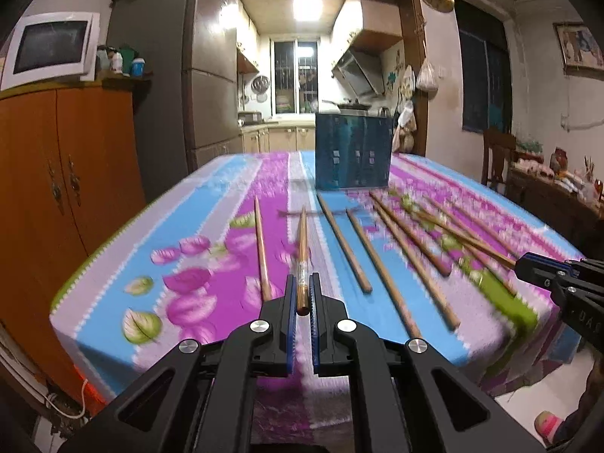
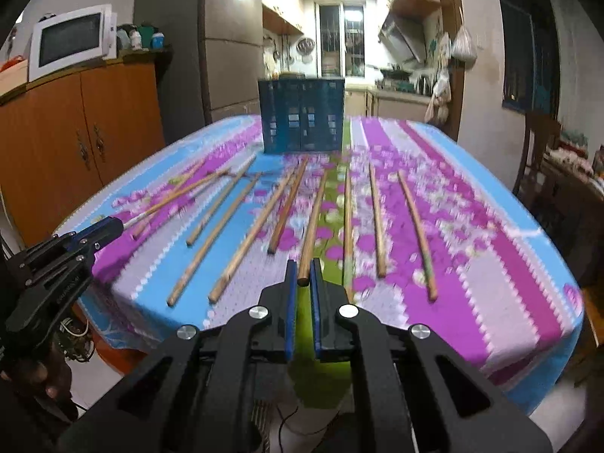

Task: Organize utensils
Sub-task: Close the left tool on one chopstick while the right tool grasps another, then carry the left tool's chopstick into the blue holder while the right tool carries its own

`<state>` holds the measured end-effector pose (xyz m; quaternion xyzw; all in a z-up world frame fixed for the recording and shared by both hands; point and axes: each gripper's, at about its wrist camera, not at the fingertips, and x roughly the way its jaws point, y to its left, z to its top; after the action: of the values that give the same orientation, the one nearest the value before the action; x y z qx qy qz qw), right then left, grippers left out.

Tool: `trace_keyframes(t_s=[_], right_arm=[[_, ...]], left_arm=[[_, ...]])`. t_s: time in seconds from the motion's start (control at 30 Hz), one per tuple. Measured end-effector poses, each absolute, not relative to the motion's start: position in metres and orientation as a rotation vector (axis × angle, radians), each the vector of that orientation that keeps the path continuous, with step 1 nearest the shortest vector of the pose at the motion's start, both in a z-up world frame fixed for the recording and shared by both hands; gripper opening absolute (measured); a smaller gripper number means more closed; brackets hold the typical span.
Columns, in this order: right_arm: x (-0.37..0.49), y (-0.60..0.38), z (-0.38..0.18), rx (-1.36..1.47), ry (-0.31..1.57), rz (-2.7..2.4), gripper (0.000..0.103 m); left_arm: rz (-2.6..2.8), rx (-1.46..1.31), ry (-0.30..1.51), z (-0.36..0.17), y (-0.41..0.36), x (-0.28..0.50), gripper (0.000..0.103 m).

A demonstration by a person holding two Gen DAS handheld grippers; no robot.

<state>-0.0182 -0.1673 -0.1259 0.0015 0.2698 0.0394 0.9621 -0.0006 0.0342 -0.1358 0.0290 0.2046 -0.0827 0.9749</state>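
Several wooden chopsticks (image 2: 234,260) lie spread over the flowered tablecloth (image 2: 453,234). A dark blue slotted holder (image 1: 353,151) stands upright at the table's far middle, also in the right wrist view (image 2: 302,117). My left gripper (image 1: 302,283) is shut on the near end of one chopstick (image 1: 302,249), which points away toward the holder. My right gripper (image 2: 303,264) is shut on the butt of another chopstick (image 2: 313,219), held just above the cloth. Each gripper shows at the edge of the other's view, the right gripper (image 1: 528,264) and the left gripper (image 2: 113,224), gripping its stick.
An orange wooden cabinet (image 1: 68,188) with a white microwave (image 1: 51,51) on top stands left of the table. A wooden chair (image 1: 498,158) and a cluttered side table (image 1: 558,181) are at the right. The table's near edge (image 2: 339,347) is just below the grippers.
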Motion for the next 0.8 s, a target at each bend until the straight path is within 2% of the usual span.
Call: trace_keyframes(t_s=[0.37,0.8], right_arm=[[0.004,-0.187,-0.055,-0.024,0.42,0.128,0.005],[0.037,-0.195,0.008,-0.045,0.385,0.177,0.005]], left_arm=[[-0.206,-0.008,0.28,-0.044,0.05,0.023,0.008],[-0.249,0.007,0.239,0.02,0.049,0.063,0.008]])
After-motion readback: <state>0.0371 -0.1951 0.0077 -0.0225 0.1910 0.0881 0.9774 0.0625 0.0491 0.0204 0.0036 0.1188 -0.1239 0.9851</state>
